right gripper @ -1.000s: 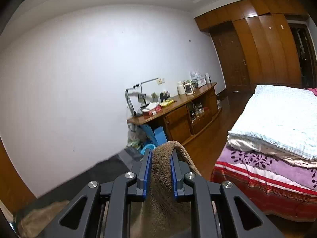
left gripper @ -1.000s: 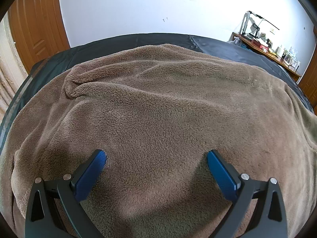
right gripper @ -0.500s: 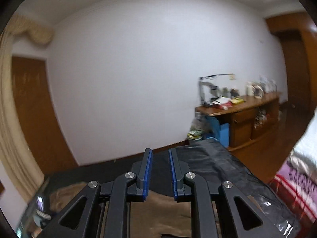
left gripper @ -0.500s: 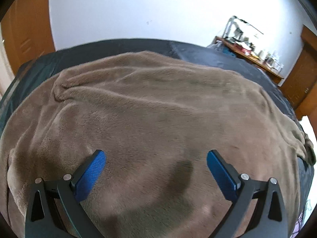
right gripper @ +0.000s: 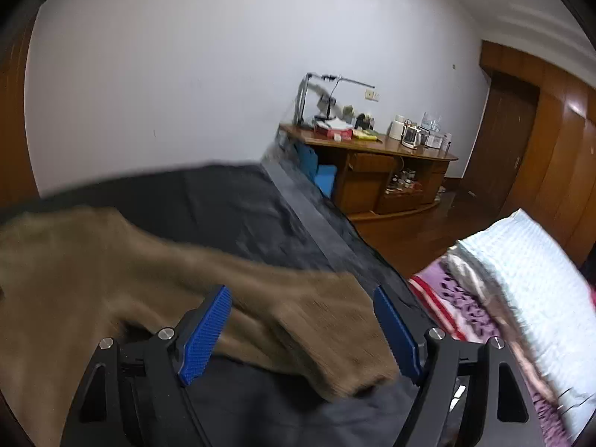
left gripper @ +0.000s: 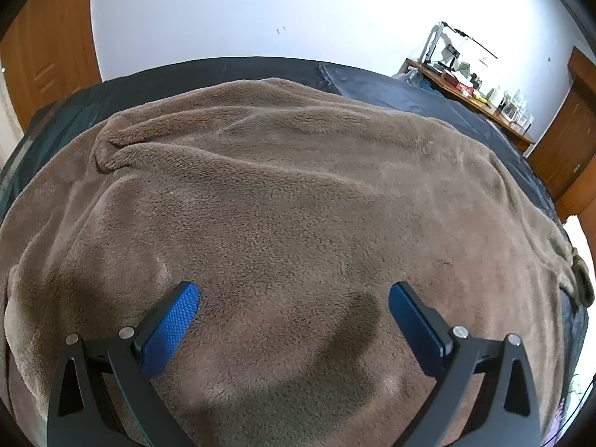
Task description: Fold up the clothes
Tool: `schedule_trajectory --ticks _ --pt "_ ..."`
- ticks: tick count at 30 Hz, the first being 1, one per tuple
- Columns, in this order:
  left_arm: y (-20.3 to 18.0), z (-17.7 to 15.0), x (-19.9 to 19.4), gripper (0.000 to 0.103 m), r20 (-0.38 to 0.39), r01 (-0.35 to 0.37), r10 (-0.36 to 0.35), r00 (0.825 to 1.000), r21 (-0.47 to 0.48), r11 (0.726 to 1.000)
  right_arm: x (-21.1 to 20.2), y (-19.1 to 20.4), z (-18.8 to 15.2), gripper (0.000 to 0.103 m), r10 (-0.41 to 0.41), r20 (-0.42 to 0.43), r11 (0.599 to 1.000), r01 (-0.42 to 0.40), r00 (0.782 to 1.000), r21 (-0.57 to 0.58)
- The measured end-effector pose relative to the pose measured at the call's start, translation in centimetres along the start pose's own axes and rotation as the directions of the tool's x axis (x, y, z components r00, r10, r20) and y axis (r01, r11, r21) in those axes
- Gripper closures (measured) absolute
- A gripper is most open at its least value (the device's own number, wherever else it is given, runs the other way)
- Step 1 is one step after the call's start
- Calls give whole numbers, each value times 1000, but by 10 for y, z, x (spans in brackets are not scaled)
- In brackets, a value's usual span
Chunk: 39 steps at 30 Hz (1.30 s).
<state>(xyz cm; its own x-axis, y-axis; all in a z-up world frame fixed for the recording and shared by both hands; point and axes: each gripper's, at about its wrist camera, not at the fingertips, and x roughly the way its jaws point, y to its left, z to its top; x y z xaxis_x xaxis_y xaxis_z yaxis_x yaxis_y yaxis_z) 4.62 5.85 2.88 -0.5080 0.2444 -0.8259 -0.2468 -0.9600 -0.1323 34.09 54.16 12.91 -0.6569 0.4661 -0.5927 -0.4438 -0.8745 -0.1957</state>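
Brown fleece garment (left gripper: 298, 205) spread wide and flat over dark sheet, shallow wrinkles toward ten o'clock. One blurred corner (right gripper: 327, 320) draped loosely toward five o'clock.

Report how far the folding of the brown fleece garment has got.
Done: the brown fleece garment is spread over the dark cover, with no fold visible. In hand: nothing gripped. The right gripper has its jaws opening, a loose sleeve end lying between them; the left gripper is open above the fleece. Left: apparently all the folding.
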Motion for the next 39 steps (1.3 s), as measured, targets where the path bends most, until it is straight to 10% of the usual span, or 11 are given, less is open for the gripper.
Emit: schedule_trajectory --ticks 12,17,21,26,30,39 --pt "-8 0 9 1 13 -44 44 999 42 998 88 -12 -39 24 -32 -201 988 1 979 -154" --pt "-9 2 11 1 13 -50 50 999 50 997 99 -35 -37 68 94 -251 996 -90 963 29" --pt "-10 3 12 1 13 -47 46 999 50 998 82 -55 -30 76 166 -230 970 -117 959 211" --pt "-9 4 12 1 11 -40 39 999 41 998 46 -82 -13 78 353 -85 841 -276 932 466" --pt "-2 4 8 1 5 -6 6 1000 13 1000 21 -82 8 78 504 63 696 -448 861 562" --pt "9 9 -11 1 27 100 -99 995 -46 994 -32 40 76 78 786 192 472 -772 587 427"
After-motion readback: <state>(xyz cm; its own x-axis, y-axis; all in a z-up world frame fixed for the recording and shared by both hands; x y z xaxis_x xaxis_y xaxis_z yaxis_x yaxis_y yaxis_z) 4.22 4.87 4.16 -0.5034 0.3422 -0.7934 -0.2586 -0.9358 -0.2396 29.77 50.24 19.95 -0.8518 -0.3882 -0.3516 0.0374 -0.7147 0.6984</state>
